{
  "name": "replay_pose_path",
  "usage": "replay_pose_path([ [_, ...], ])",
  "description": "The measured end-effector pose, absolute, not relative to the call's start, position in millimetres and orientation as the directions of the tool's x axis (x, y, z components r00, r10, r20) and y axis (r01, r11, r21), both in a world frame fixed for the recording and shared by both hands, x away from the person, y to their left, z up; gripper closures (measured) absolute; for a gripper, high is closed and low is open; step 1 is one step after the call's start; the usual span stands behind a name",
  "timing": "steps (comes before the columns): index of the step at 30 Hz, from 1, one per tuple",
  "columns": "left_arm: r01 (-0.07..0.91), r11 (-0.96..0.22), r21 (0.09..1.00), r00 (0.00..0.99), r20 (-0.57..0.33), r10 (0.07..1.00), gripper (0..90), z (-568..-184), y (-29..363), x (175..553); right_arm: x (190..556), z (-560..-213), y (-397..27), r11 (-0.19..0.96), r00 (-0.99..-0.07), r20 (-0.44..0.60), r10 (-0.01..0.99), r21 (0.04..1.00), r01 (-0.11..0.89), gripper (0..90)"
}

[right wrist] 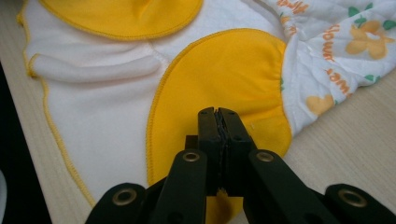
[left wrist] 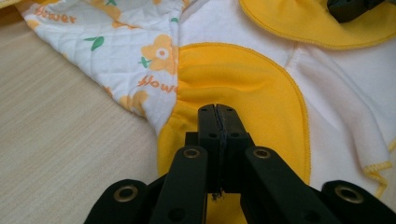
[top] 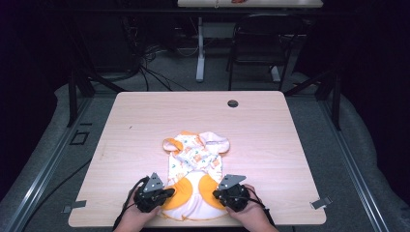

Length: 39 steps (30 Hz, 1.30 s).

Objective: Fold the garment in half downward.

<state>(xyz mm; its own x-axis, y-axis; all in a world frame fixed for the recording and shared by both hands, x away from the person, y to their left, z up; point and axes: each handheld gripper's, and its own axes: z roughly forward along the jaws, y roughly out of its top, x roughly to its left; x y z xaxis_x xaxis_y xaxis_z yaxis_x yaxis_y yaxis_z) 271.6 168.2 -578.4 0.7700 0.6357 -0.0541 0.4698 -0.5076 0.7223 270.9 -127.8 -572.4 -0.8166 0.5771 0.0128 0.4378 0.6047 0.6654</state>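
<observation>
A small baby garment lies flat on the wooden table. It is white with two yellow patches near the front edge and a quilted flower-print top farther back. My left gripper is shut, its tips on the left yellow patch. My right gripper is shut too, its tips on the right yellow patch. In the left gripper view and the right gripper view the jaws are pressed together, with no fabric seen between them. The flower print sits just beyond each patch.
The table's front edge runs just under my hands and drops to dark floor. A round cable hole sits at the table's far side. Metal clips mark the front corners. A black chair and another table stand beyond.
</observation>
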Motion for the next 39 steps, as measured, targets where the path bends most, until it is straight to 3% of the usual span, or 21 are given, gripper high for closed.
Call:
replay_pose_path([
  [17, 0.472, -0.478, 0.741, 0.765, -0.076, 0.639, 86.5, -571, 169, 271, 265, -563, -129, 0.590, -0.825, 0.029, 0.565, 0.684, 0.428, 87.6],
  [32, 0.456, -0.463, 0.760, 0.740, -0.035, 0.671, 81.5, -551, 148, 358, 361, -550, -122, 0.543, -0.751, 0.003, 0.661, 0.690, 0.480, 87.4],
  [39, 0.444, -0.482, 0.756, 0.738, -0.003, 0.675, 81.6, -540, 134, 387, 386, -539, -110, 0.538, -0.745, -0.009, 0.667, 0.698, 0.473, 87.2],
])
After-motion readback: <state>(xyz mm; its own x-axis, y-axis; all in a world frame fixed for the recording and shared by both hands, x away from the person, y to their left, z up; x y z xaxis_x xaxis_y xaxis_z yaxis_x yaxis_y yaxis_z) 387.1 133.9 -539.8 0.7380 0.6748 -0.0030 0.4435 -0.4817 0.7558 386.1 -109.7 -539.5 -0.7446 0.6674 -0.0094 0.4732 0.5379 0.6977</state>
